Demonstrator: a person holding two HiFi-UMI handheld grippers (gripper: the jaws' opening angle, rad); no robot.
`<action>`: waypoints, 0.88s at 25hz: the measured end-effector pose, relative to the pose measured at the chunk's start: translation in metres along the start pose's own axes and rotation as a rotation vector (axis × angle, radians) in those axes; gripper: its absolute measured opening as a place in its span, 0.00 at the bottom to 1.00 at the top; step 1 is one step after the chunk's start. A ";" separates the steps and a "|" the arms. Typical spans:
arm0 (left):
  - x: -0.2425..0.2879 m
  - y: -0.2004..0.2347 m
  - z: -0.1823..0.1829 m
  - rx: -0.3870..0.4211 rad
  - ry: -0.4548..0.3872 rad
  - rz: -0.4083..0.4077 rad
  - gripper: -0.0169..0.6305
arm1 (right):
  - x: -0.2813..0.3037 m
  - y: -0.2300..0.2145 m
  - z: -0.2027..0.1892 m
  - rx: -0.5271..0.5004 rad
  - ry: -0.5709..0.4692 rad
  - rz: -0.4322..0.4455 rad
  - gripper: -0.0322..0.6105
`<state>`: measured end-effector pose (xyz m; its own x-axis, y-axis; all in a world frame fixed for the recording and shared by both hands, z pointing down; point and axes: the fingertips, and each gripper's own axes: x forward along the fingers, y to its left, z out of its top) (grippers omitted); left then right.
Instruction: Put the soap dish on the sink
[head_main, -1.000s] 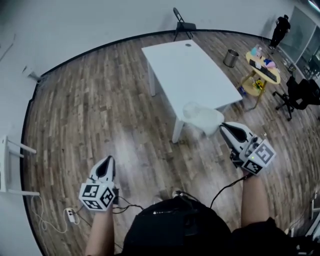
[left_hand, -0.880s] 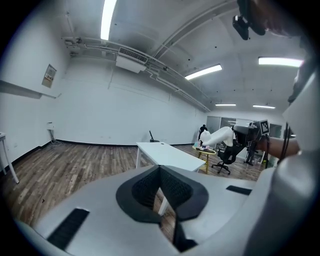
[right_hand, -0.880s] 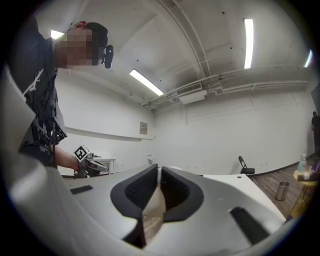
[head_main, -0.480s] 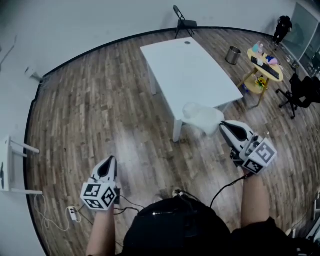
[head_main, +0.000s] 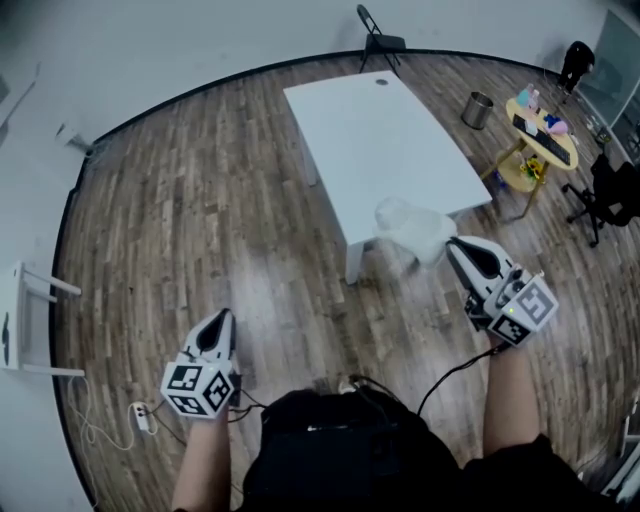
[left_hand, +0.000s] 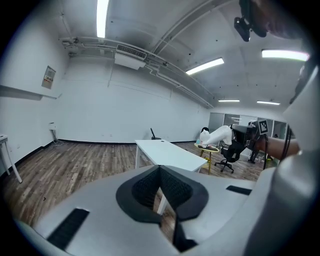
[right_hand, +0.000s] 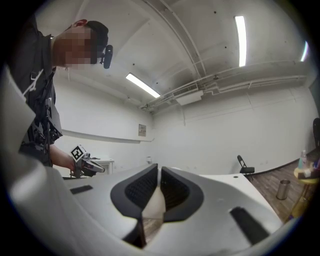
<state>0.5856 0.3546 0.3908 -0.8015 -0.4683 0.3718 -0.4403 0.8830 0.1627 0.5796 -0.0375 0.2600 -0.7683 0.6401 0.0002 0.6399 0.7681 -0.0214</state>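
White table (head_main: 390, 140) on a wood floor (head_main: 200, 200). Right gripper (head_main: 455, 245) at the table's near corner, jaws nearly together and clamped on a pale soap dish (head_main: 412, 225), which is held in the air beside that corner. Left gripper (head_main: 222, 318) well apart from the table, jaws together, nothing between them.

— Is there any writing to read here?
— Nothing legible. A small notice (left_hand: 48, 76) hangs on the wall at the upper left of the left gripper view, its reddish print too small to make out. A framed sheet (right_hand: 142, 130) left of centre in the right gripper view is just as unreadable.
— And the cubes?
— The left cube (head_main: 197, 388) and right cube (head_main: 522, 312) carry only black-and-white square patterns, no letters.
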 end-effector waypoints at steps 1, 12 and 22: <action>0.003 -0.001 -0.001 -0.004 0.001 0.004 0.01 | 0.002 -0.006 -0.001 -0.003 0.002 0.000 0.10; 0.034 0.029 0.000 -0.011 0.015 0.022 0.01 | 0.041 -0.042 -0.001 -0.014 0.008 -0.024 0.10; 0.100 0.082 0.034 -0.028 -0.002 -0.062 0.01 | 0.098 -0.066 0.008 -0.030 0.006 -0.108 0.10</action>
<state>0.4561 0.3789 0.4104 -0.7739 -0.5224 0.3581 -0.4780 0.8527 0.2110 0.4619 -0.0258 0.2532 -0.8327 0.5537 0.0069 0.5537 0.8326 0.0090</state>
